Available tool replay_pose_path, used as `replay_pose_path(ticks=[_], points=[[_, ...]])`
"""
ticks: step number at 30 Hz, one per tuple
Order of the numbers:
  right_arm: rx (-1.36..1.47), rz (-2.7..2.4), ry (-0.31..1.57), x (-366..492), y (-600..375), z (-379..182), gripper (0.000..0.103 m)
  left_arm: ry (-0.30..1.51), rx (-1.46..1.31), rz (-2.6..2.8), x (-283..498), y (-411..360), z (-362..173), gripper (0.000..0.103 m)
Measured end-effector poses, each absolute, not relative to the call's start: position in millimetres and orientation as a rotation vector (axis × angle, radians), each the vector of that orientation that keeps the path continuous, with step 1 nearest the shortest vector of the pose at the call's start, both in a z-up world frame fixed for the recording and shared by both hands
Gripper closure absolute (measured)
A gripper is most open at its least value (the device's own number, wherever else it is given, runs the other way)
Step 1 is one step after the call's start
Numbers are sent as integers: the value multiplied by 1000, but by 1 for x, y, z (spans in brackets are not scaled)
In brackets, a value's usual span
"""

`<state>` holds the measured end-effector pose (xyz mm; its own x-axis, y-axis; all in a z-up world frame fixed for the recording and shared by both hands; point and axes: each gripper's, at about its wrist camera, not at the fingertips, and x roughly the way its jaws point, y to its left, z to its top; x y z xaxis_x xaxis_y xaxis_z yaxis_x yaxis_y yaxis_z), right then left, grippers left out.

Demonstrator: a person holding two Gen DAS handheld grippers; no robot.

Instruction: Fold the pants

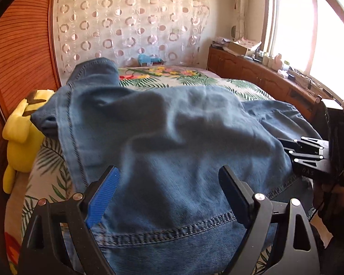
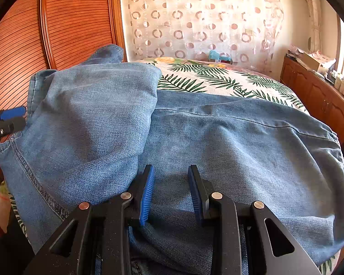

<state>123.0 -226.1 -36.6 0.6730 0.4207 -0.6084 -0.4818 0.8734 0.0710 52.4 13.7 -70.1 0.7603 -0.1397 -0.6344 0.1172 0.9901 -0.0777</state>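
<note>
A: Denim, mostly. The faded blue denim pants (image 2: 217, 142) lie spread over the bed with the palm-leaf and flower print cover (image 2: 217, 78), one part folded over onto the rest at the left side of the right wrist view. Both cameras cut off the near edge of the pants, and the cloth hides most of the bed.

B: And beside the bed?

A: Ribbed reddish-brown wooden wardrobe doors (image 1: 18, 52) on the left, a sheer curtain with pink ring patterns (image 1: 130, 23) at the head, a long brown wooden cabinet (image 1: 252, 73) under the bright window. The clutter on top is too small to make out. A yellow plush toy (image 1: 23, 137) sits by the doors, half hidden by denim.

B: Grippers?

A: The left gripper (image 1: 169, 183) stands wide, nothing pressed between its pads, denim below it. The right gripper (image 2: 170, 190) is narrower; cloth lies between its blue pads, but whether it is pinched I cannot tell. A small teal object (image 2: 217, 56) at the bed's head is unclear.
</note>
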Motion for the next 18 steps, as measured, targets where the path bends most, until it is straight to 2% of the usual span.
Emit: replay_pose_path(ticks=[18], points=[[-93,475,669,126,-237,-36,71,725,-52,-128,51,4,-92,14]])
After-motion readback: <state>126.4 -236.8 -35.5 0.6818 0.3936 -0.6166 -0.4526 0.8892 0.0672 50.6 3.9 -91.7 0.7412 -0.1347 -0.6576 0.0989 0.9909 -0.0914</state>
